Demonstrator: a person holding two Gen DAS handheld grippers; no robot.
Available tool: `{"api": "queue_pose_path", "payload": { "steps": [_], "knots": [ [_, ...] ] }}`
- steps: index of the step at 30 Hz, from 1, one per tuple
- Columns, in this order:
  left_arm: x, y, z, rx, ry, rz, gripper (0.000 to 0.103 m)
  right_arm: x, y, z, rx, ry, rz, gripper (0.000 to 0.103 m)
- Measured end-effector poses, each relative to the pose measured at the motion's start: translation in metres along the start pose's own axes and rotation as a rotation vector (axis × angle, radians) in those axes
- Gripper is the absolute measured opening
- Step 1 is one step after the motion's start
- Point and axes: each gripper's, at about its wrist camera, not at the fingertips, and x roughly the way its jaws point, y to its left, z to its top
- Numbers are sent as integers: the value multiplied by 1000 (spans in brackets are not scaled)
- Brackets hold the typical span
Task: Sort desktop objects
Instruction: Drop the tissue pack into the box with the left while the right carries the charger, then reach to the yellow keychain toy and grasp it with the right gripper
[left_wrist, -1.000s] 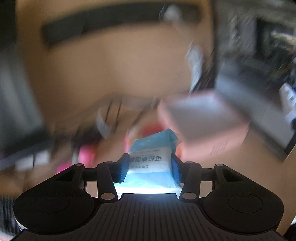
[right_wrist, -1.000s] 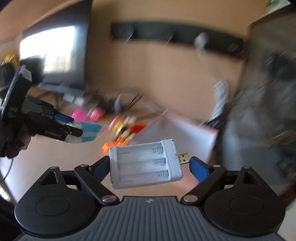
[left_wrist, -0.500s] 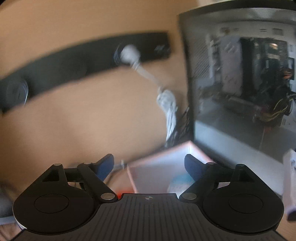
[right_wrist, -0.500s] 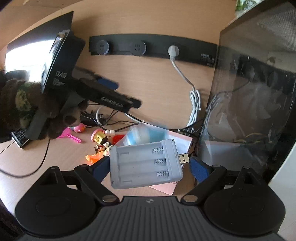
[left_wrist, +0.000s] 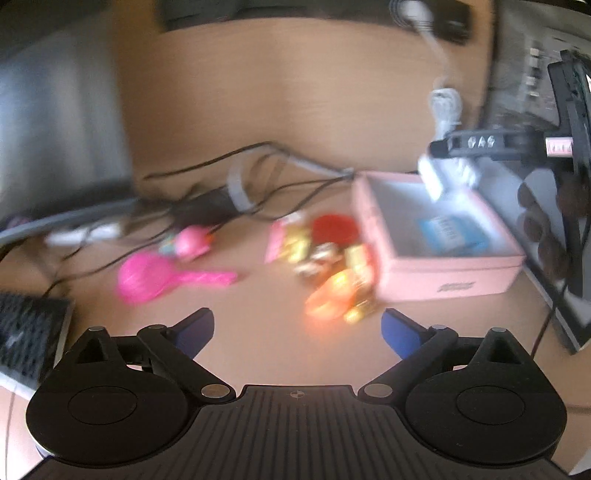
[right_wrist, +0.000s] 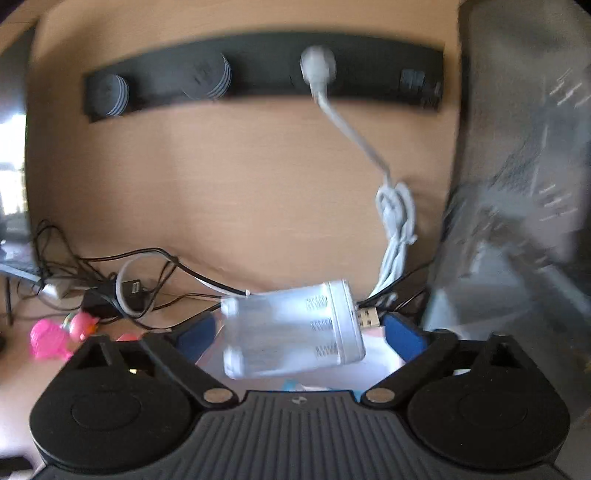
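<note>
Jaws apart on both; pink box (left_wrist: 448, 275) print too blurred, perhaps.

This is an office or home-office desk. A wood-tone desktop (left_wrist: 258, 295) meets a matching back panel, and a black power strip (right_wrist: 258, 74) with round sockets is mounted on that panel. A white plug and cable (right_wrist: 395, 221) hang from the strip. Below the strip, black cables (right_wrist: 110, 273) tangle along the desk's back edge. Left of the strip stands a monitor (left_wrist: 55, 129); right of it stands a glass-sided computer case (right_wrist: 524, 184). A keyboard corner (left_wrist: 26, 332) lies below the monitor.
</note>
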Motion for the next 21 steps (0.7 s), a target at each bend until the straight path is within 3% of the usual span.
{"api": "queue_pose_path", "payload": {
  "steps": [4,6,7,8,9,13,17,21],
  "knots": [
    [-5,34,-24,-116,59,72,100,19,29,2,-39,12,87,98],
    [-6,46,-36,-164,88,93,100,32,55,-1,-103,43,155,76],
    [-7,50,-42,-182,98,98,100,43,66,-2,-125,89,186,46],
    [-9,53,-48,-194,104,99,100,56,79,-4,-144,151,204,24],
    [-11,55,-55,-201,105,96,100,73,93,-6,-165,218,200,19],
    [-14,59,-76,-228,106,90,101,131,133,-16,-341,331,74,19],
    [-6,65,-92,-295,134,77,101,170,154,-28,-473,448,62,17],
    [-1,70,-101,-318,154,62,101,158,168,-35,-524,477,137,17]
  ]
}}
